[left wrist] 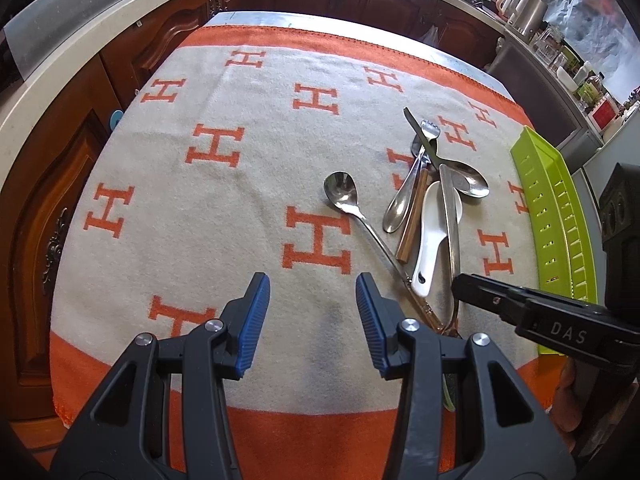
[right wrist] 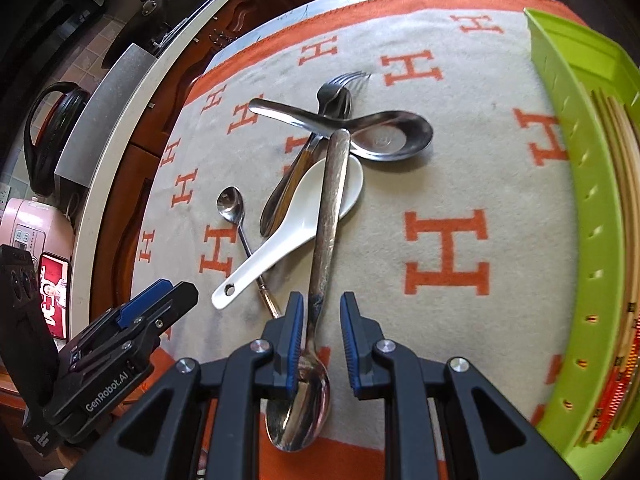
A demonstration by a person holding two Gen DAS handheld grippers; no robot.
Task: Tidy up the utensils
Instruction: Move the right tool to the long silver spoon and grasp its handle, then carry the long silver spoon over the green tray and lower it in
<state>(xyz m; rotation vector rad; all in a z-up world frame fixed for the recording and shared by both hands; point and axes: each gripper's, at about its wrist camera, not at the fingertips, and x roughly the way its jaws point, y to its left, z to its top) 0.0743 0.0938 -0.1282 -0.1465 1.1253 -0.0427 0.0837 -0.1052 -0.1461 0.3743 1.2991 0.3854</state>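
A: Left wrist view first. What does it give?

B: The left gripper [left wrist: 312, 322] hangs over bare blanket [left wrist: 224, 208], its blue pads well apart with nothing between them. The utensil pile [left wrist: 428, 200] lies ahead and to the right: a small steel spoon [left wrist: 342, 192] with its bowl away from the camera, a white ceramic spoon [left wrist: 432, 232], a wood-handled piece [left wrist: 412, 224], and a table knife [left wrist: 418, 130] at the far end. The right gripper [left wrist: 480, 286] comes in from the right, its tip just beside the pile. Whether it holds anything is hidden here. Past it stands the green slotted tray [left wrist: 540, 200].

A: And the right wrist view?

B: It shows what the other hides. The right gripper [right wrist: 320, 332] has its pads partly open around a long steel spoon [right wrist: 328, 216]. The left pad touches the handle; the right pad stands apart, so there is no grip. That spoon runs lengthwise towards the camera, bowl nearest, handle end resting on the white ceramic spoon [right wrist: 288, 228].

A: What stands in the way?

B: A wide steel soup spoon [right wrist: 384, 136] crosses the far end, over a fork [right wrist: 340, 88]. The small teaspoon [right wrist: 232, 204] lies to the left. The green tray [right wrist: 580, 184] to the right already holds chopsticks [right wrist: 624, 184].
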